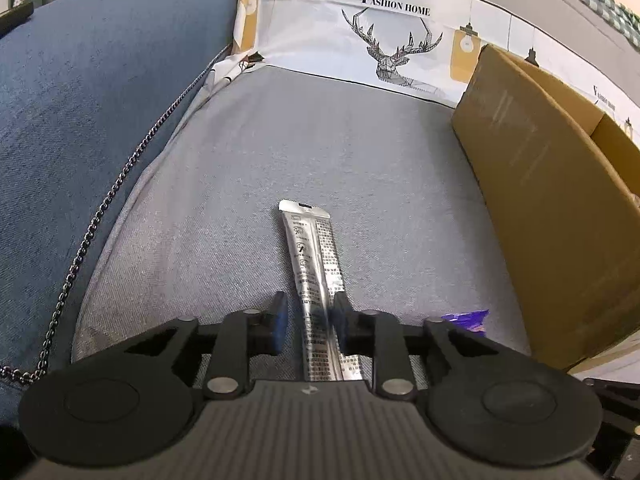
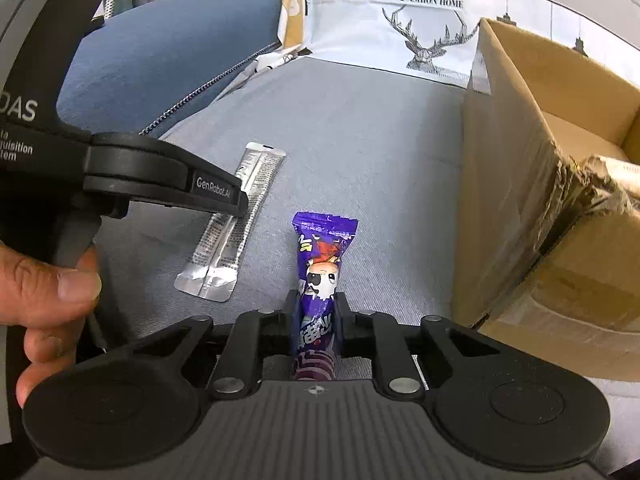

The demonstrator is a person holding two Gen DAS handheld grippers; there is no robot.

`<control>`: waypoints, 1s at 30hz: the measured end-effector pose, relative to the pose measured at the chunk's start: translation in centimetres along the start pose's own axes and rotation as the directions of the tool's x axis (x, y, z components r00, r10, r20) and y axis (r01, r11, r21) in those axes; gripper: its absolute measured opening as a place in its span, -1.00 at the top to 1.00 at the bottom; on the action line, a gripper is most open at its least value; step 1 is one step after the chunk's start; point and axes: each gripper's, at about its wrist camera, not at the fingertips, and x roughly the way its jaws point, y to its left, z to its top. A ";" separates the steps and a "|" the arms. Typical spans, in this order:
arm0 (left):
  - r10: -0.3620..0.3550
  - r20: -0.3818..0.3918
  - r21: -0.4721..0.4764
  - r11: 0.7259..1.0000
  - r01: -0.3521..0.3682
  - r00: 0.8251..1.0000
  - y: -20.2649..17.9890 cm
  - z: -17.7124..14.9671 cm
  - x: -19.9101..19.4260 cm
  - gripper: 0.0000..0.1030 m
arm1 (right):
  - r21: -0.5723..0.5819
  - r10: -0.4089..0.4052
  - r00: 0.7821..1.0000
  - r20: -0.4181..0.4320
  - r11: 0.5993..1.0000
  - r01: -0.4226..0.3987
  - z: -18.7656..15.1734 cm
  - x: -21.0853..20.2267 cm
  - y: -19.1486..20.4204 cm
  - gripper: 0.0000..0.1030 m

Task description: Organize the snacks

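A silver stick sachet (image 1: 314, 264) lies on the grey cushion (image 1: 340, 152), running between my left gripper's (image 1: 309, 314) fingers. The jaws stand a little apart around it; a gap shows on the left side, so the left gripper is open. In the right wrist view the sachet (image 2: 236, 224) lies flat under the left gripper's body (image 2: 168, 178). My right gripper (image 2: 316, 312) is shut on a purple snack packet (image 2: 322, 264) with a cartoon face, its far end pointing away. The packet's corner shows in the left wrist view (image 1: 466, 319).
An open cardboard box (image 2: 552, 184) stands on the right of the cushion, also in the left wrist view (image 1: 552, 200). A white "Fashion Home" deer-print cloth (image 1: 380, 36) lies behind. A blue cushion (image 1: 88, 100) with a dark chain (image 1: 108, 200) lies left.
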 end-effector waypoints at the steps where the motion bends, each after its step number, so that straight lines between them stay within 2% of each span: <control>1: 0.000 0.004 0.007 1.000 0.000 1.000 -0.1 0.0 0.1 0.46 | 0.002 0.000 1.000 -0.003 1.000 0.000 0.0 0.1 0.0 0.62; 3: 0.004 0.011 0.030 1.000 -0.004 1.000 -0.5 0.0 0.3 0.47 | 0.002 0.000 1.000 -0.011 1.000 0.000 0.0 0.3 0.1 0.61; 6: -0.001 0.016 0.047 0.999 0.000 1.000 -0.8 -0.2 0.2 0.61 | -0.010 -0.005 1.000 -0.020 1.000 0.004 0.0 0.4 0.1 0.61; 10: -0.014 0.030 0.017 1.000 0.014 0.999 -0.4 0.0 -0.1 0.81 | -0.030 -0.014 1.000 -0.009 0.999 0.013 0.2 0.5 0.4 0.66; 13: -0.024 0.048 -0.013 1.000 0.024 0.999 0.0 0.1 -0.6 0.88 | -0.035 -0.019 1.000 0.022 0.999 0.020 0.2 0.0 0.5 0.69; 22: -0.038 0.099 -0.036 0.999 0.041 0.994 0.2 0.4 -1.5 0.91 | -0.015 -0.031 0.996 0.088 0.999 0.032 0.4 -1.0 0.1 0.69; 30: -0.066 0.169 -0.068 0.995 0.078 0.983 0.8 0.8 -2.8 0.91 | -0.009 -0.038 0.992 0.122 0.999 0.039 0.3 -1.4 0.1 0.69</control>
